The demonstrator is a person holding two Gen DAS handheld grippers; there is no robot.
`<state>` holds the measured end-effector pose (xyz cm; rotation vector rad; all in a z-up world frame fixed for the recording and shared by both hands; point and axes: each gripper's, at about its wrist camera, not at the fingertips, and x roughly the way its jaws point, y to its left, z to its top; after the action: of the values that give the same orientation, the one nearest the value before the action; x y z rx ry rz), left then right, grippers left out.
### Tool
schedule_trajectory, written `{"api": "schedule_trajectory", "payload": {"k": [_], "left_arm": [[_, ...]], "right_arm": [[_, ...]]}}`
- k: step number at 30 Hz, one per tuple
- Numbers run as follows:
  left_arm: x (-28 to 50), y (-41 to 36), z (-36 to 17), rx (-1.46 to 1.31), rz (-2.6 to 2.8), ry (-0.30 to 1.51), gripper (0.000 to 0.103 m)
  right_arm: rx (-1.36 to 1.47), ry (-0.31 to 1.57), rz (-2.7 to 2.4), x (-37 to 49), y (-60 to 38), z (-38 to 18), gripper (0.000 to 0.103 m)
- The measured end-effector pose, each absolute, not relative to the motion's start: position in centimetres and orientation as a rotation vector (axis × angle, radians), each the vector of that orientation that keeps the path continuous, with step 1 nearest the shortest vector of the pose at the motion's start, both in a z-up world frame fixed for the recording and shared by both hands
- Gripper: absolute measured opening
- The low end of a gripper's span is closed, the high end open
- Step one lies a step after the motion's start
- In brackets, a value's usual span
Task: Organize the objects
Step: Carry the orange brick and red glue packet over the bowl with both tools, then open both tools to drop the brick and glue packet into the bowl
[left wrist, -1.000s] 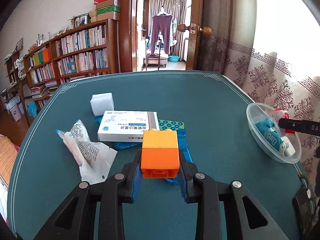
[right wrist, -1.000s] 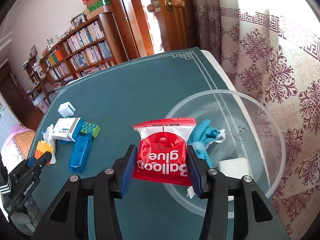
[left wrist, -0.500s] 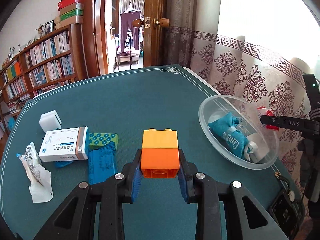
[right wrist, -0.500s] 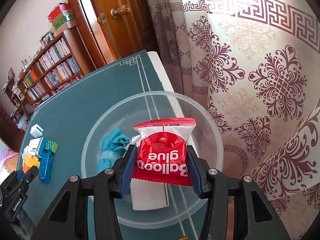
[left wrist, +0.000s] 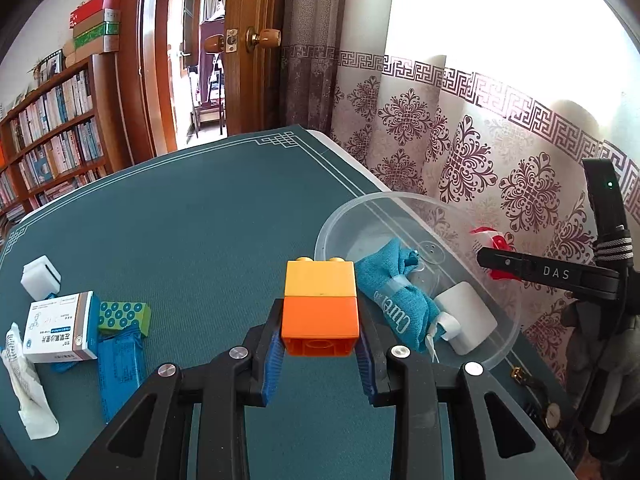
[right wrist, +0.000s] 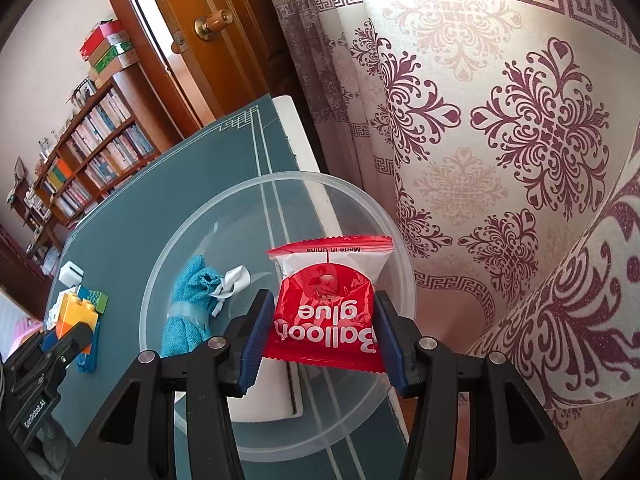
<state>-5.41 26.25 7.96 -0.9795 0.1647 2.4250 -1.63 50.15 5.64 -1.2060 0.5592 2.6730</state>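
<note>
Left gripper (left wrist: 320, 344) clamped on stacked orange-and-yellow plastic building brick (left wrist: 319, 308), blue pads pressed to both sides of the orange lower half; held above the teal table mat (left wrist: 200, 232), just short of the near rim of the clear round plastic bowl (left wrist: 360, 206). Right gripper (right wrist: 326, 332) pinching red-and-white "Balloon glue" foil packet (right wrist: 328, 300) by its side edges — hanging over the bowl's interior, print upside down in the right wrist view. Inside bowl: rolled teal cloth with a clear band (left wrist: 394, 300) and a white rectangular block (left wrist: 466, 318), touching each other. Seen from the left wrist camera, right gripper's black finger across the far side of the bowl, red packet edge poking out behind it. Left part of mat — white-and-blue medicine box (left wrist: 60, 326), green block with blue dots (left wrist: 124, 316) just beside it, blue flat packet (left wrist: 120, 372) below, crumpled white wrapper (left wrist: 24, 392) at the edge, small white cube (left wrist: 40, 282) farther back. Patterned curtain (right wrist: 500, 140) right behind the bowl.
</note>
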Motion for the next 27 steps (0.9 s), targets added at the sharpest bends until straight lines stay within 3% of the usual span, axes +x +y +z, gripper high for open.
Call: {"api": "schedule_trajectory", "payload": {"k": [27], "left_arm": [[-9.6,33.2,7.6,-0.945,2.320,0.221,0.034]], "right_arm": [[-1.163,0.587,2.706,-0.6,50.3,6.6,0.053]]}}
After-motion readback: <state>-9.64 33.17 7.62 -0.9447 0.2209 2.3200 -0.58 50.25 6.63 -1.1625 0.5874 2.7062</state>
